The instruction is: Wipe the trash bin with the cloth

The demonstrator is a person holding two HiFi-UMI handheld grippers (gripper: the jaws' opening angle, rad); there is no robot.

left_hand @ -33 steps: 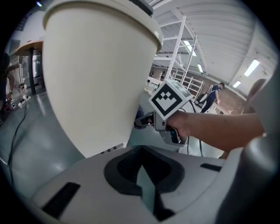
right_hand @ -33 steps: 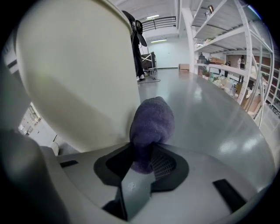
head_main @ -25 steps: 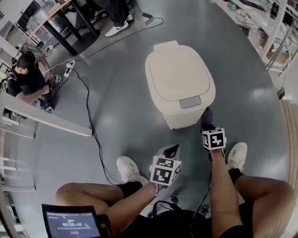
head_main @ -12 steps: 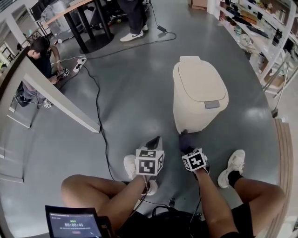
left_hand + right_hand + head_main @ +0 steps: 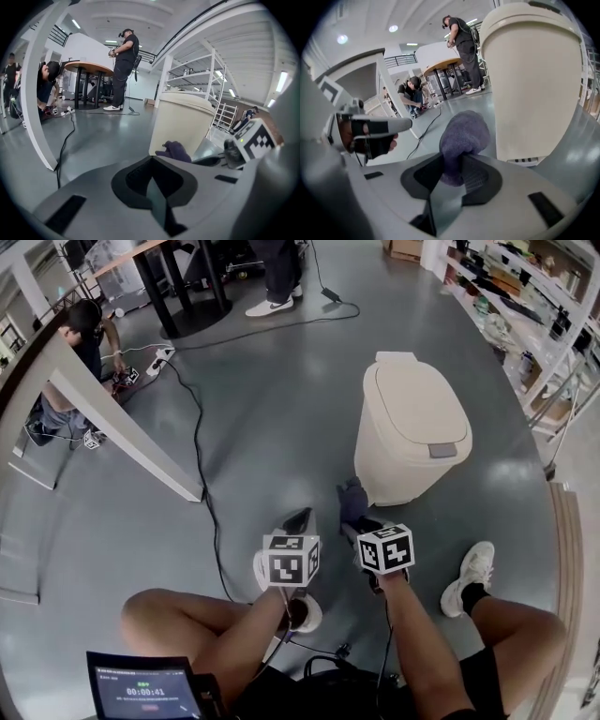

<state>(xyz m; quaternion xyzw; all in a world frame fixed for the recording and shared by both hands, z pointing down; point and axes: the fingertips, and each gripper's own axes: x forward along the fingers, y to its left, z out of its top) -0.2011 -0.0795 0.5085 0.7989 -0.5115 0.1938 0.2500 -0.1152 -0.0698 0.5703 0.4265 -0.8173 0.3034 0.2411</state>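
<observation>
Bin: cream lidded plastic trash bin is standing far right, and both grippers are now sitting further left, by its near-left corner.
Right gripper: clamping the purple fleecy cloth just beside the bin wall; wiping looks imminent.
Left gripper: closed, empty.

Only one readable text for you: screen, near-side and left of the left tool, timer 00:00:41.

Trash bin cream; cloth purple; floor grey; cable black; shoe white.
</observation>
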